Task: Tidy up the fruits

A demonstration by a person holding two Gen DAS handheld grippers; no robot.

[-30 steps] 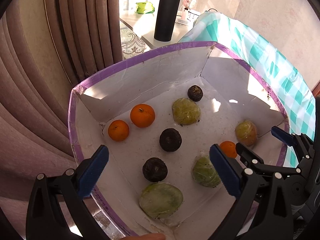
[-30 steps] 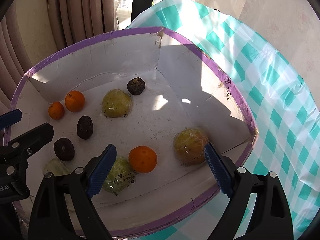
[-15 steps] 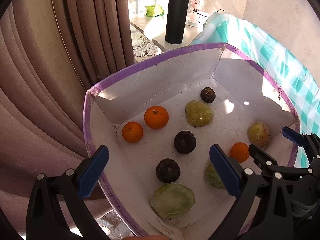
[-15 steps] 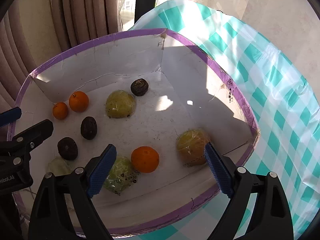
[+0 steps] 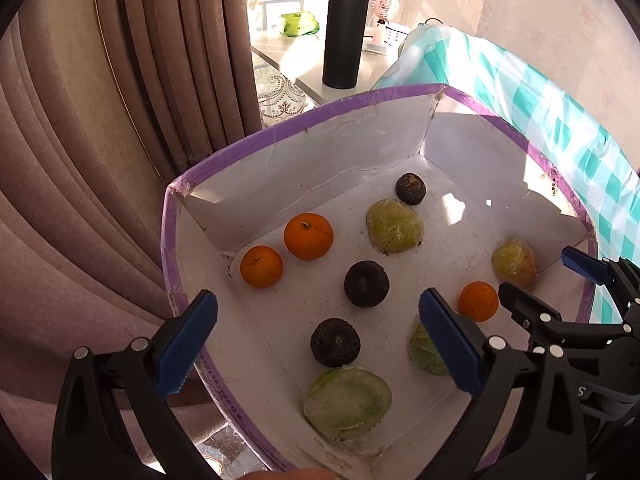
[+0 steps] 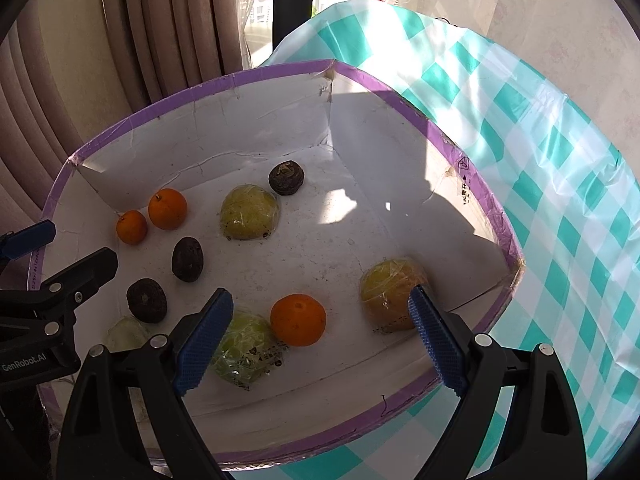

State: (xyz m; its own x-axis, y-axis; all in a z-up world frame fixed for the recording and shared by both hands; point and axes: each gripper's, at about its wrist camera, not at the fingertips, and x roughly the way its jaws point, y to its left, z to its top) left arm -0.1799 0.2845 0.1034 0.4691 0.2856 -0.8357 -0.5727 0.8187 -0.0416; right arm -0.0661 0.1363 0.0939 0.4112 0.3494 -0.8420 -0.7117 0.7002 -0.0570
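A white box with a purple rim [image 5: 280, 128] [image 6: 192, 92] holds loose fruit. Two oranges [image 5: 308, 236] [image 5: 261, 266] lie by its far left corner, a third orange [image 6: 298, 319] [image 5: 478, 301] near the front. Three dark round fruits [image 5: 366, 283] [image 5: 335, 341] [image 5: 410, 188] and several wrapped green-yellow fruits [image 5: 394, 225] [image 5: 347, 402] [image 6: 390, 300] [image 6: 246, 354] are scattered. My left gripper [image 5: 316, 348] is open and empty above the box's left front. My right gripper [image 6: 320, 340] is open and empty, hovering above the third orange.
The box rests on a table with a teal checked cloth [image 6: 540, 140]. Brown curtains [image 5: 80, 160] hang to the left. A black flask [image 5: 346, 32] stands on a white side table [image 5: 296, 60] behind the box.
Both grippers have drawn back and up from the box, so the fruit looks smaller and more of the curtain and cloth shows. Nothing was grasped.
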